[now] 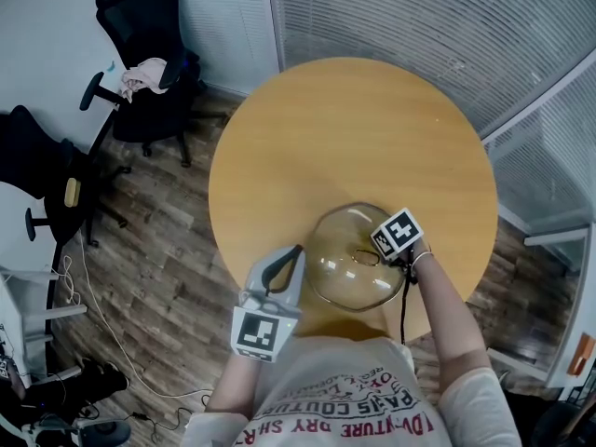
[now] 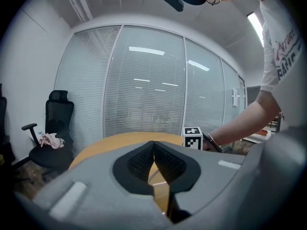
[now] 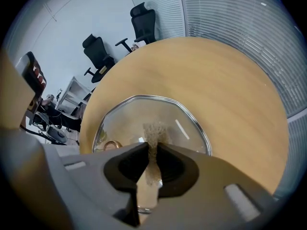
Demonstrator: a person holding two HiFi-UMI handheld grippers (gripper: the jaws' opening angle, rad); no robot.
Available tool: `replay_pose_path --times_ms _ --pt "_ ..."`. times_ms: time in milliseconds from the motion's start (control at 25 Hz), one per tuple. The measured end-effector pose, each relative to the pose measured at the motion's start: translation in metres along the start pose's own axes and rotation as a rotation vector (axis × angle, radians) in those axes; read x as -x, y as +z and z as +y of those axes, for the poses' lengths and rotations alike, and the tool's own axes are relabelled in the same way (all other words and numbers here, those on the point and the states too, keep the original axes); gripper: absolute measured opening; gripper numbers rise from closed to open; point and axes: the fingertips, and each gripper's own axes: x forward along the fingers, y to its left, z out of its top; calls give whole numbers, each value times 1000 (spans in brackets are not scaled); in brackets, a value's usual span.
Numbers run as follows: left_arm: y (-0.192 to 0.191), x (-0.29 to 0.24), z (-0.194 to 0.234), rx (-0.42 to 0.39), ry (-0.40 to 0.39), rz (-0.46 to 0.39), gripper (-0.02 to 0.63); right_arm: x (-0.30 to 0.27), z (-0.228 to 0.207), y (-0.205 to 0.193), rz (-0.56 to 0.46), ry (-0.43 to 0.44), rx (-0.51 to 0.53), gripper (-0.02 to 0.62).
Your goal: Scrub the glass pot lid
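Note:
The glass pot lid (image 1: 340, 268), metal-rimmed with a gold ring knob (image 3: 111, 145), lies on the round wooden table (image 1: 354, 128) near its front edge. My right gripper (image 1: 383, 251), under its marker cube, stands over the lid's right half. In the right gripper view this gripper (image 3: 152, 145) is shut on a tan fibrous scouring pad (image 3: 153, 131), which presses on the lid's glass (image 3: 127, 119). My left gripper (image 1: 297, 250) is shut, and its tips sit at the lid's left rim. In the left gripper view the jaws (image 2: 153, 145) meet with nothing visible between them.
Two black office chairs (image 1: 144, 54) (image 1: 42, 161) stand on the wood floor to the left, one with a pink cloth on it. Cables (image 1: 102, 324) trail across the floor. Glass walls with blinds (image 1: 419, 17) run behind the table. The person's torso is close to the table's near edge.

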Motion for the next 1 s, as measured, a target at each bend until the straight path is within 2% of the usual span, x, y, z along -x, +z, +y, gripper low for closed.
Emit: replay_pose_path --times_ms 360,600,1000 --pt "2 8 -6 -11 1 -6 8 -4 18 8 14 24 51 54" --pt "0 15 9 -7 26 -4 8 -14 38 26 34 50 78 54" --pt "-3 26 14 0 36 5 8 -18 66 32 125 -5 248 54"
